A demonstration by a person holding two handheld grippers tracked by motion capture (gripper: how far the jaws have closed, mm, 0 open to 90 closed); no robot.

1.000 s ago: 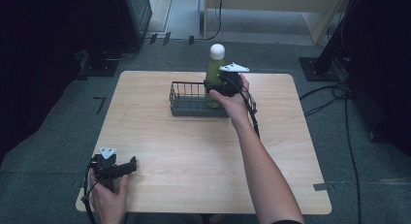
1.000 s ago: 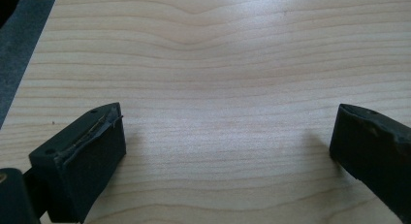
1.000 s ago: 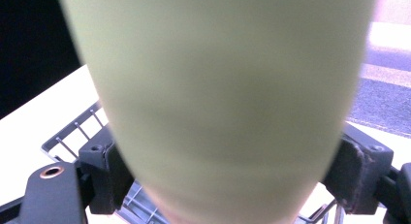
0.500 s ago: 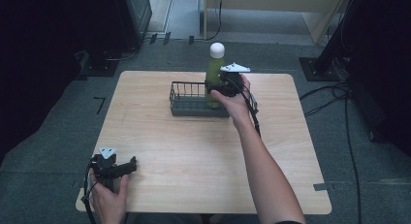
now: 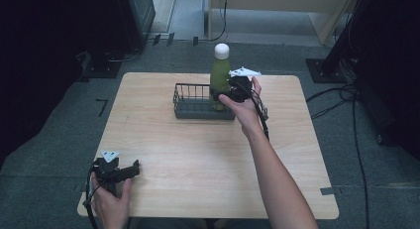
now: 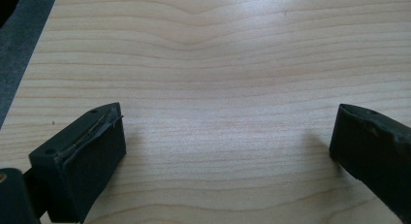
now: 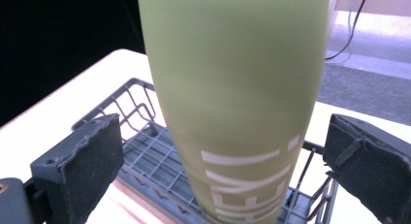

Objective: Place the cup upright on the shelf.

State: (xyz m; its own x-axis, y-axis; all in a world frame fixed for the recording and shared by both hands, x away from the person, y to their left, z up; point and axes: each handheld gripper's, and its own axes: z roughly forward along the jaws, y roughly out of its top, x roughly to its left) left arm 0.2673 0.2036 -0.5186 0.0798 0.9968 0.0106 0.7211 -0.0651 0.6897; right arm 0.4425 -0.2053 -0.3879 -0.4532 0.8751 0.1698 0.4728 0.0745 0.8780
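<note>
Your table carries little: a dark wire basket sits near the far edge, and the green bottle with the white cap stands upright in the basket's right end. Over the last second that bottle has not risen or tipped; it is seated on the basket floor, so placing it looks done to me.

What has changed is your right gripper. In the right gripper view its jaws stand apart on either side of the bottle, with clear daylight between each pad and the green wall, so you no longer have hold of it. The wire basket shows beneath and behind the bottle's base. From above, the gripper sits just beside the bottle, and I cannot quite tell whether the casing brushes it.

That means your next move is a straight pull back toward yourself, keeping the jaws wide so neither pad clips the bottle or the basket rim.

Your left gripper rests at the near left corner of the table, well apart from the basket. Its jaws are spread wide over bare wood and hold nothing.
</note>
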